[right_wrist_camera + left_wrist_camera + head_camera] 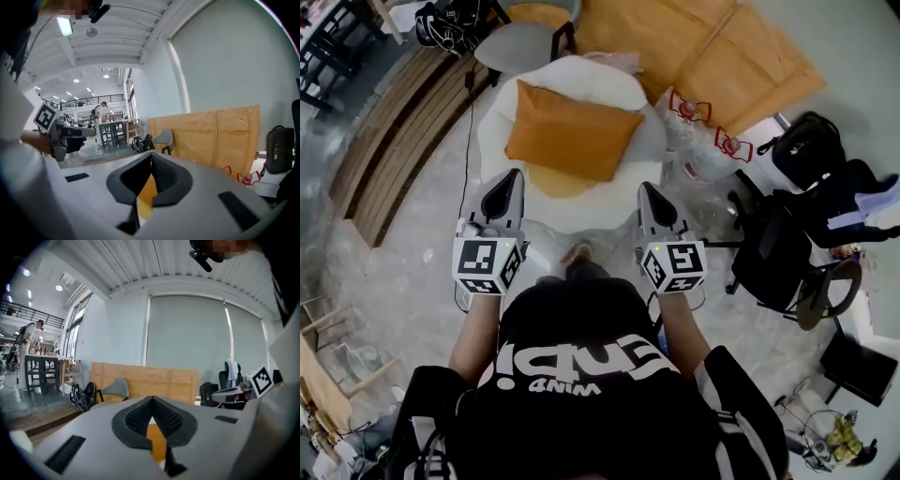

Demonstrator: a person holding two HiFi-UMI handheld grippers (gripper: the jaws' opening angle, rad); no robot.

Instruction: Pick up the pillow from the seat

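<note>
The seat (581, 208) is a round white cushion standing on a pale glossy floor (403, 272). The pillow (572, 131), orange and square, lies flat across the far half of the seat with one corner toward the seat's left edge; the near edge of the seat is bare. The left gripper (514, 180) and the right gripper (647, 190) are held level over the near edge of the seat, one at each side, both apart from the pillow. The fingers (140, 420) of the left gripper are closed on nothing, and the fingers (164, 180) of the right gripper are likewise closed and empty; only a strip of orange shows beyond each pair. Behind the seat stand a grey chair (511, 42) and a large panel wrapped in brown paper (712, 47); wooden decking (403, 122) runs along the far left. A black office chair (778, 253) and a black backpack (806, 145) are at the right. A drawn window blind (187, 333) fills the far wall. The white lettering on the person's black shirt (581, 361) appears inverted and creased and cannot be read with confidence. Each marker cube (487, 265) carries black-and-white squares without text.
</note>
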